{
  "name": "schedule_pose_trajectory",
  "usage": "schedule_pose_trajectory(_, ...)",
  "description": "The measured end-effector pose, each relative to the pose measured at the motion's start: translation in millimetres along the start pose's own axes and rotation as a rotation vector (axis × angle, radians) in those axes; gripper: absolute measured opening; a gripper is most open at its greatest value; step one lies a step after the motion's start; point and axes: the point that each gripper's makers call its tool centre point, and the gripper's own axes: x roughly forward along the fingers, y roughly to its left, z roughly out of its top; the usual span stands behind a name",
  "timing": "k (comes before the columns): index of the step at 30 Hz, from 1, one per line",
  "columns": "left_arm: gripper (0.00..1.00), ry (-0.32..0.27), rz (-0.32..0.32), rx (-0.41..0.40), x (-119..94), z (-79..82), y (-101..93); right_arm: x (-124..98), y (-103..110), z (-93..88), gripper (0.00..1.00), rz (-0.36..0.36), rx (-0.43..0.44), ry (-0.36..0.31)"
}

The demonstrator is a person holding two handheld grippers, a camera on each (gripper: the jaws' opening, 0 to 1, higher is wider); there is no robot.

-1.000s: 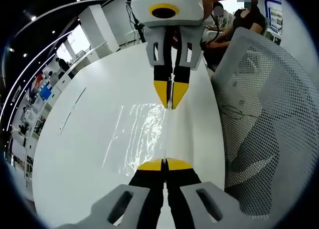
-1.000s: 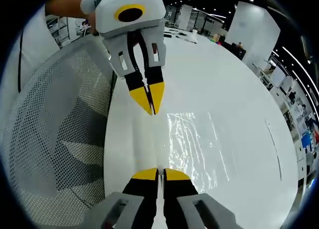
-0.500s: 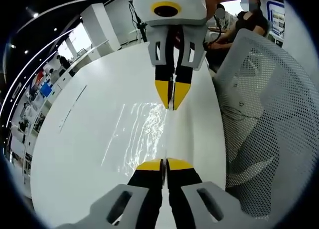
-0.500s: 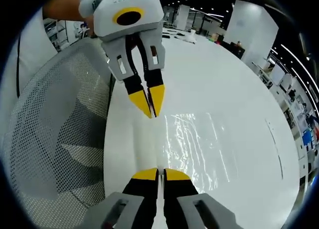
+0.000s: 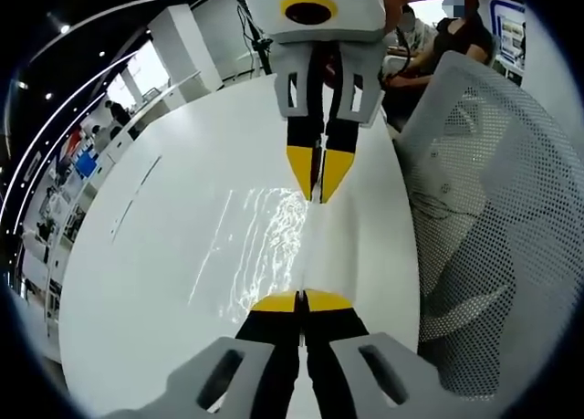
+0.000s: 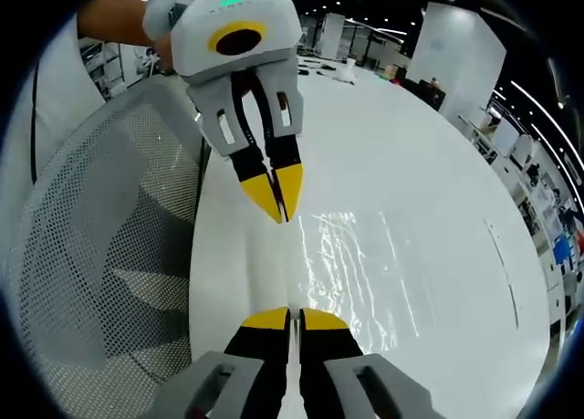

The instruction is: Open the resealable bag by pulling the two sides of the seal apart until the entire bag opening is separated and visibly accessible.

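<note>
Nearest me, my left claw (image 5: 300,300) is pinched closed on one lip of the clear resealable bag (image 5: 265,241), and beyond it my right claw (image 5: 318,174) is closed on the opposite lip, the bag stretched between them just above the white surface (image 5: 146,255). I judge the pull is under way with the seal not visibly parted; next I should draw the claws steadily apart. Beside the bag stands a mesh chair (image 5: 474,209), with an open office beyond.
</note>
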Motion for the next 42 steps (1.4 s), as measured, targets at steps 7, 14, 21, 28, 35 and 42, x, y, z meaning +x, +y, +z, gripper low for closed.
schedule_pose_trajectory(7, 0.0, 0.007, 0.008, -0.008, -0.8, -1.6, 4.1, -2.0, -1.9, -13.6, 0.0, -0.009, 0.017, 0.01)
schedule_pose_trajectory(14, 0.0, 0.004, 0.008, -0.017, -1.2, -1.1, 3.0, -6.3, -3.2, -21.0, 0.0, -0.018, 0.037, 0.01)
schedule_pose_trajectory(21, 0.0, 0.004, 0.005, -0.019, -1.6, -0.7, 3.2, -9.2, -3.0, -26.5, 0.0, -0.025, 0.043, 0.013)
schedule_pose_trajectory(28, 0.0, 0.006, -0.001, -0.022, 0.1, -0.6, 1.7, -12.3, -2.3, -34.8, 0.0, -0.03, 0.061, 0.029)
schedule_pose_trajectory(35, 0.0, 0.008, -0.007, -0.024, 1.1, -2.3, 0.0, -12.5, 0.3, -39.1, 0.0, -0.028, 0.084, 0.04)
schedule_pose_trajectory(42, 0.0, 0.009, -0.012, -0.032, 0.6, -4.5, -0.6, -13.8, 1.0, -42.3, 0.0, -0.023, 0.121, 0.057)
